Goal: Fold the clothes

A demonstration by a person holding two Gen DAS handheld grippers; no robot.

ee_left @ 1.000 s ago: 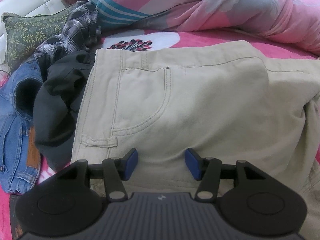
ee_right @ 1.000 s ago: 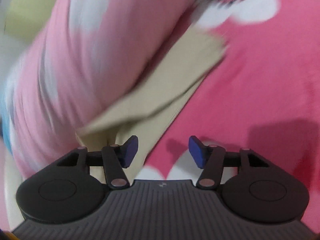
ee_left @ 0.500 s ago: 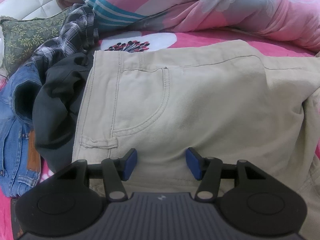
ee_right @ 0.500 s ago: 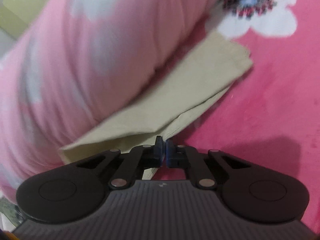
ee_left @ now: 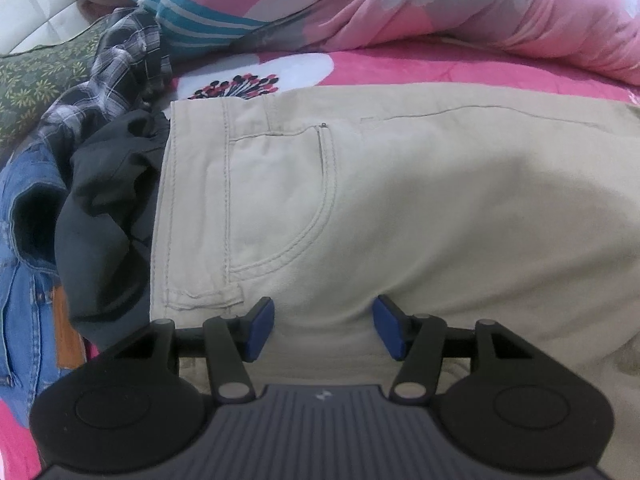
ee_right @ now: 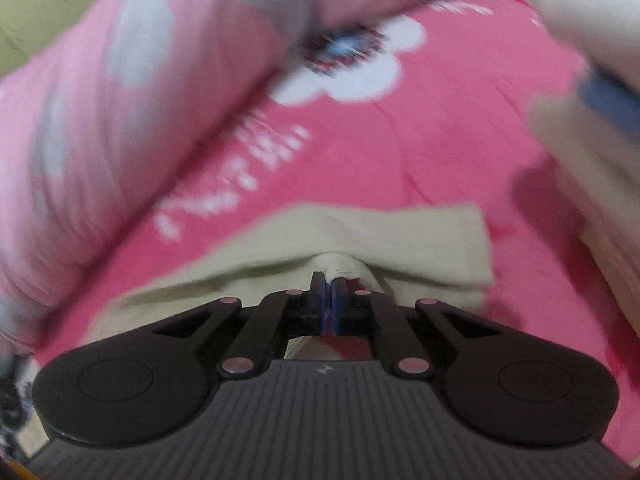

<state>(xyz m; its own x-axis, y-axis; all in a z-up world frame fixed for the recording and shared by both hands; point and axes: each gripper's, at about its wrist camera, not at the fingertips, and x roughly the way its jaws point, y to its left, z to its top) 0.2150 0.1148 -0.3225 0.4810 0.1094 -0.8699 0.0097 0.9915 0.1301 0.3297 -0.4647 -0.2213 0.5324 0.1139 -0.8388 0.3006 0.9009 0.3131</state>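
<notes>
The right gripper (ee_right: pixel 326 304), apart a second ago, is now clamping the trouser hem (ee_right: pixel 400 240) and lifting it off the bed (ee_right: pixel 440 152), starting the fold. The left gripper (ee_left: pixel 323 328) is hovering apart over the trousers (ee_left: pixel 420 208), lying along the bed's near edge.

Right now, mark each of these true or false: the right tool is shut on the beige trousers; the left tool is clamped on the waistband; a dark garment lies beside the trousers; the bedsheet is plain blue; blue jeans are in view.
1. The right tool is shut on the beige trousers. True: its pads pinch a fold of the cloth.
2. The left tool is clamped on the waistband. False: its jaws stand apart over the trousers, pressing on nothing.
3. A dark garment lies beside the trousers. True, against the waistband edge.
4. The bedsheet is plain blue. False: it is pink with white flowers.
5. Blue jeans are in view. True, at the left edge of the left wrist view.
</notes>
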